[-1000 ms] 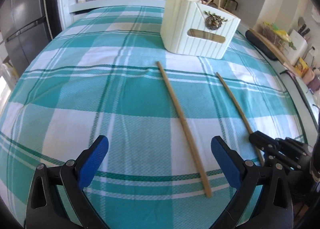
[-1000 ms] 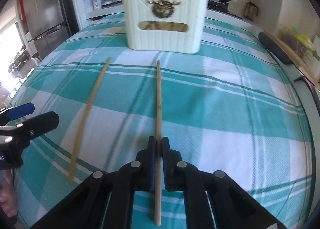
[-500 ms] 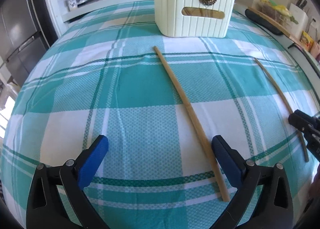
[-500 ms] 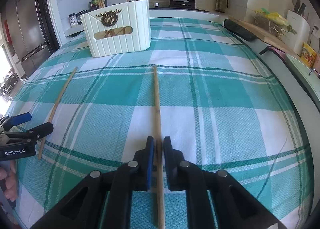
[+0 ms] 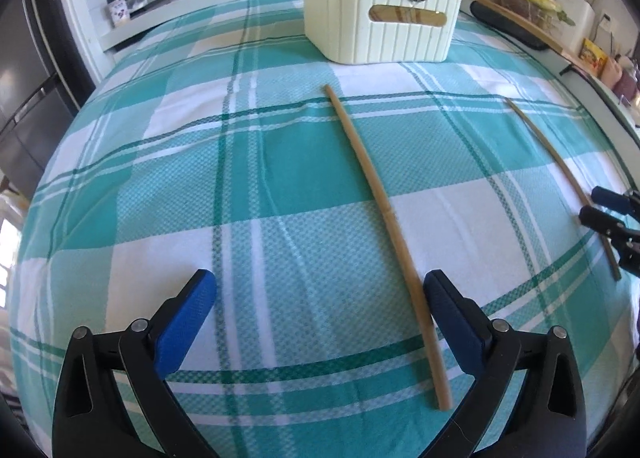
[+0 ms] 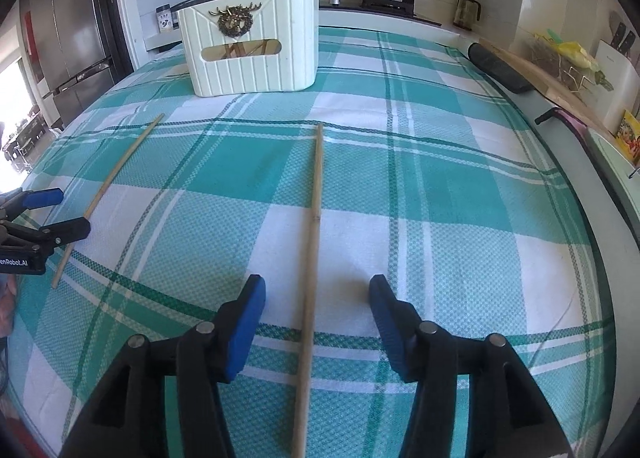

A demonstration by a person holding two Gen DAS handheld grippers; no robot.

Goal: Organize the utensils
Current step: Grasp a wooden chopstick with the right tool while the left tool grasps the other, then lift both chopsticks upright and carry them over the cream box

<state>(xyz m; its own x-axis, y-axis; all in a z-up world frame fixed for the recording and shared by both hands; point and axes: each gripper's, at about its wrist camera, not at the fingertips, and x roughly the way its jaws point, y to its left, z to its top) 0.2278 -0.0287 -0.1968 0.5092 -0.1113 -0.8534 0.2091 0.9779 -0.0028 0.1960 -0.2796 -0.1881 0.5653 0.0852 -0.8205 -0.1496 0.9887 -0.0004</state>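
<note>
Bench: covered by a teal-and-white checked cloth [image 6: 440, 186]; all task items lie on it.
Holder: cream ribbed plastic utensil box with a brass stag emblem [image 6: 256, 54], at the far side, chopsticks standing inside.
Right claw [image 6: 316, 312]: jaws have just been opening, now half spread; pads clear of the stick.
Right chopstick: long bamboo chopstick [image 6: 314, 242] flat on the cloth, running between the right claw's blue pads toward the box.
Left claw [image 5: 320, 314]: spread wide, holding nothing.
Left chopstick: second bamboo chopstick [image 5: 384, 218] lies just inside the left claw's right pad, tip pointing at the box.
Obstructions: bare cloth between sticks and box.
</note>
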